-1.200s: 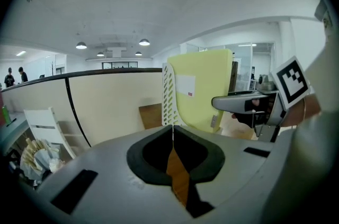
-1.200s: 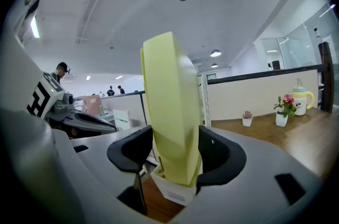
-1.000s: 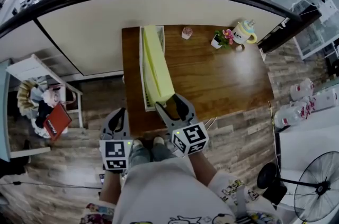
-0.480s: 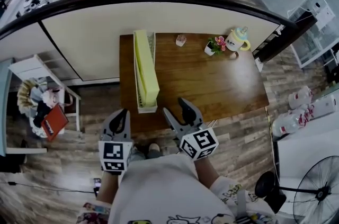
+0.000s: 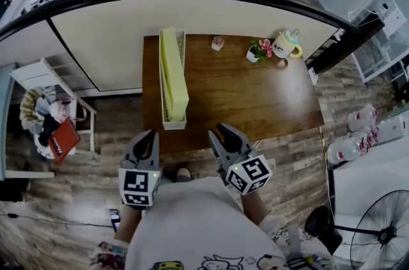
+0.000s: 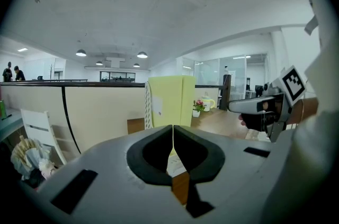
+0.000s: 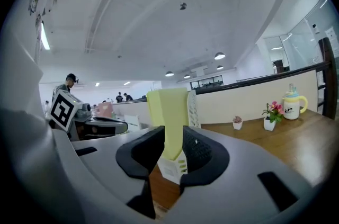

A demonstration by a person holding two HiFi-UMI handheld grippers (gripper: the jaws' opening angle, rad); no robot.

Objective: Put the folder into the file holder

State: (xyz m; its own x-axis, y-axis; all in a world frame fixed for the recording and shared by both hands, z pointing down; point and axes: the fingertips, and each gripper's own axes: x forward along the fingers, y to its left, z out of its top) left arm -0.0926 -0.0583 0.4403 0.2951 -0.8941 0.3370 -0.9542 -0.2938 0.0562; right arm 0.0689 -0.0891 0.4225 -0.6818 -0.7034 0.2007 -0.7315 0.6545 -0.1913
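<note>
Fan (image 5: 383,224) partly out of frame at lower right; tiny pinkish tabletop item (image 5: 218,43) unidentifiable.

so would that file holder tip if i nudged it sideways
Probably fairly tippy sideways: the file holder is long, narrow and tall, with the yellow folder standing upright inside. It looks like light perforated plastic, so a push along its length would likely just slide it on the smooth wooden table.

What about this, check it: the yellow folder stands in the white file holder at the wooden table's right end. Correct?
Not quite. In the head view the yellow folder stands in the white file holder at the wooden table's left end.
</note>
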